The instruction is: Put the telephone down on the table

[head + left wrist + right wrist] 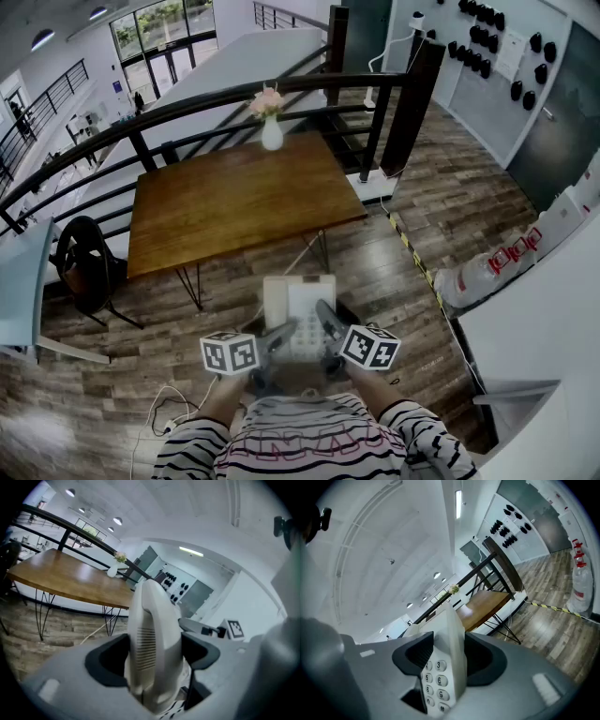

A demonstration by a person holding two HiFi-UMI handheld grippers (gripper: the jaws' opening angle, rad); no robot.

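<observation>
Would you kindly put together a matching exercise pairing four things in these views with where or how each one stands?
1 telephone
2 vase
3 left gripper
4 right gripper

A clamps the keypad side
B stands at the table's far edge
C clamps the handset side
D held in the air, short of the table

Pairs: 1-D, 2-B, 3-C, 4-A

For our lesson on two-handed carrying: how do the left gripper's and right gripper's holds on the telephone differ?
The left gripper clamps the telephone at its handset; the right gripper clamps its keypad edge. The left gripper's jaws stand wider apart than the right gripper's. Both hold it in the air, short of the table.
</observation>
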